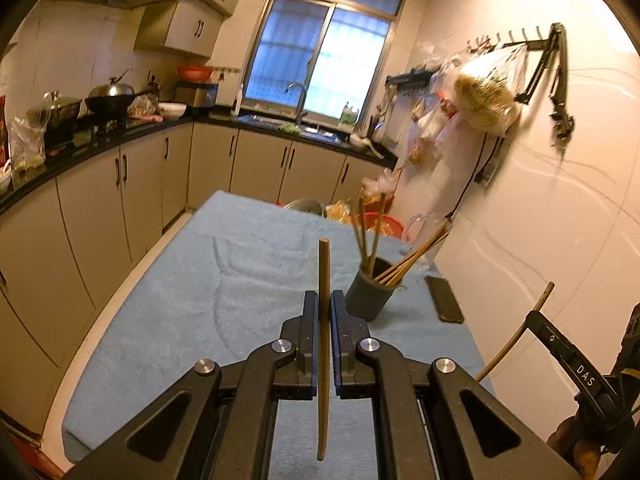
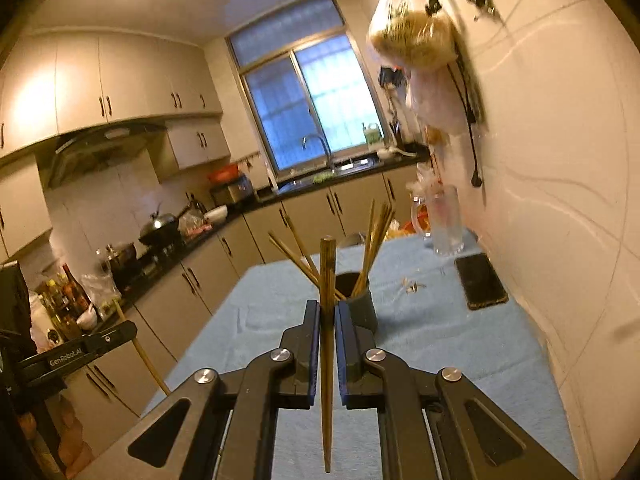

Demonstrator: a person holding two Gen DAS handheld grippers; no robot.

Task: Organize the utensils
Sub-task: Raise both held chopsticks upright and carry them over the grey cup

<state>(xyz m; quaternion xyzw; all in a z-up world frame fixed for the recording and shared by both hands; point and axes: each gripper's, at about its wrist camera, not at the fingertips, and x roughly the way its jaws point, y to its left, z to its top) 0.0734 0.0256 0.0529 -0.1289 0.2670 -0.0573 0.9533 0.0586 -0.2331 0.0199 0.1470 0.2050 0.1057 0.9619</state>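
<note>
Holding one upright chopstick each: left gripper point(image 1: 325, 308), right gripper point(image 2: 328, 314); holder point(image 2: 360, 304) at 1 o'clock, right nearer.

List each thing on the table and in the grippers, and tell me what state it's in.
Left gripper: shut on a chopstick, upright.
Right gripper: shut on a second chopstick, upright.
Holder cup: standing, chopsticks leaning inside.
Phone: flat, screen dark.
Glass mug: upright, looks empty.

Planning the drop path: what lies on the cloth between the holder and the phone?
In the right wrist view, a few small pale scraps lie on the blue cloth between the holder and the phone; otherwise bare.
</note>
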